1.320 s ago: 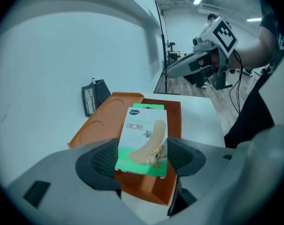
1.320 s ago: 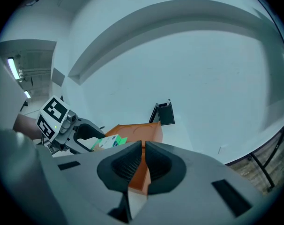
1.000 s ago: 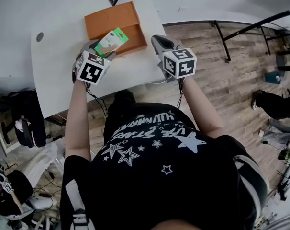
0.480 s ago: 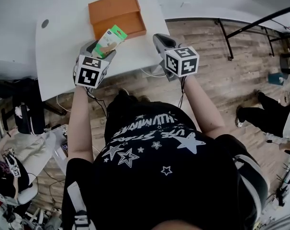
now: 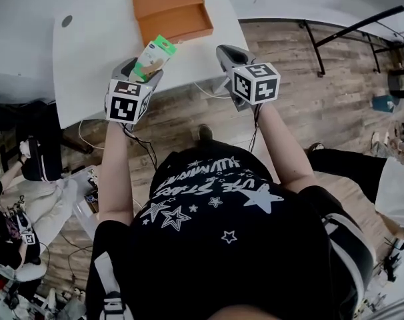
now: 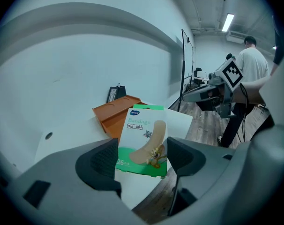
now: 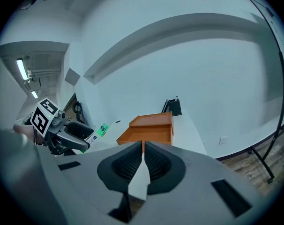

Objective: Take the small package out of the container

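The small package is a green and white bandage box (image 5: pixel 154 57) (image 6: pixel 143 141). My left gripper (image 5: pixel 141 69) (image 6: pixel 142 158) is shut on its lower part and holds it up over the near edge of the white table (image 5: pixel 95 52). The box (image 7: pixel 101 129) also shows small in the right gripper view. The container, an orange tray (image 5: pixel 172 10) (image 6: pixel 115 114) (image 7: pixel 150 128), lies farther back on the table and looks empty. My right gripper (image 5: pixel 227 53) (image 7: pixel 143 159) hovers at the table's near right edge, its jaws shut with nothing between them.
A dark object (image 6: pixel 115 93) (image 7: pixel 173 107) stands behind the tray near the wall. The table has a round cable hole (image 5: pixel 67 21) at its left. Wooden floor (image 5: pixel 322 79) and a black metal frame (image 5: pixel 349 35) lie to the right. People stand in the room (image 6: pixel 247 64).
Both grippers have drawn back from the tray toward the table's near edge, the left one carrying the bandage box with it. The tray now lies farther from the grippers.
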`<state>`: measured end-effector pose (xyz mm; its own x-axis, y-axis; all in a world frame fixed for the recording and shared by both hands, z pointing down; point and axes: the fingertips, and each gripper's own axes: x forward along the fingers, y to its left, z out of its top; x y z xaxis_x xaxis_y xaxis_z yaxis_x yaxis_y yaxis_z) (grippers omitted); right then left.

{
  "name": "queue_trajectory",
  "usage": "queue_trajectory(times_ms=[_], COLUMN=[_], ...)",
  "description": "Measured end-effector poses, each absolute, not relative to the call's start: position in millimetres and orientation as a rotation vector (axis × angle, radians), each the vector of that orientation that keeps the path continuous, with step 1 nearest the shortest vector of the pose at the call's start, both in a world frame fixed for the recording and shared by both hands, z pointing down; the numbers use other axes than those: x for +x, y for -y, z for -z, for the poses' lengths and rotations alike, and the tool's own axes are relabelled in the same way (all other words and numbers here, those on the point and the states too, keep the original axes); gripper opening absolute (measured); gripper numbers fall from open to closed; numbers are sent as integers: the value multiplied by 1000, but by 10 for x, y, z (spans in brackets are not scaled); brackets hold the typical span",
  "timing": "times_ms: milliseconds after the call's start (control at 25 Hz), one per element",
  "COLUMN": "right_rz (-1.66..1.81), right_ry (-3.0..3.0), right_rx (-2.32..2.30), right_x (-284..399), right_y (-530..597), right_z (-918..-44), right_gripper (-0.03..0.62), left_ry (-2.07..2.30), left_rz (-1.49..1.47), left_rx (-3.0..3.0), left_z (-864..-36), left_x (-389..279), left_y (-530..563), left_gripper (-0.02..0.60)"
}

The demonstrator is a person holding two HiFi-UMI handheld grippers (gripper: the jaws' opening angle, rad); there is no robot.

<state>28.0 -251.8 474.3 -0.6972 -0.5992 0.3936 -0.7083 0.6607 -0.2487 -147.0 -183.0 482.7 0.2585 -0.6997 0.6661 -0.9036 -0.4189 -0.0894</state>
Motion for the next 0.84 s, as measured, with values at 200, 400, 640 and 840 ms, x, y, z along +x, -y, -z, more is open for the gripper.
queue_trajectory(times_ms=[200, 400, 640, 840], right_rz=[-553, -552, -535, -530], right_ry=[2599, 2580, 2578, 2584], right_rx=[1062, 1056, 1065, 1052], right_x=[94, 44, -69, -203], right_y=[2083, 1853, 1426, 1054], right_z=[-4706, -4701, -4679, -4681], right_gripper=[52, 52, 52, 52], left_ry=[1478, 1466, 1481, 1469], left_rz=[-881, -857, -809, -766], left_rx=[2238, 2236, 2231, 2223], left_z=[-4801, -4782, -4796, -4830], left_x=[-1633, -1675, -1812, -1871], left_y=[1433, 1226, 777, 387], left_gripper=[354, 354, 354, 354])
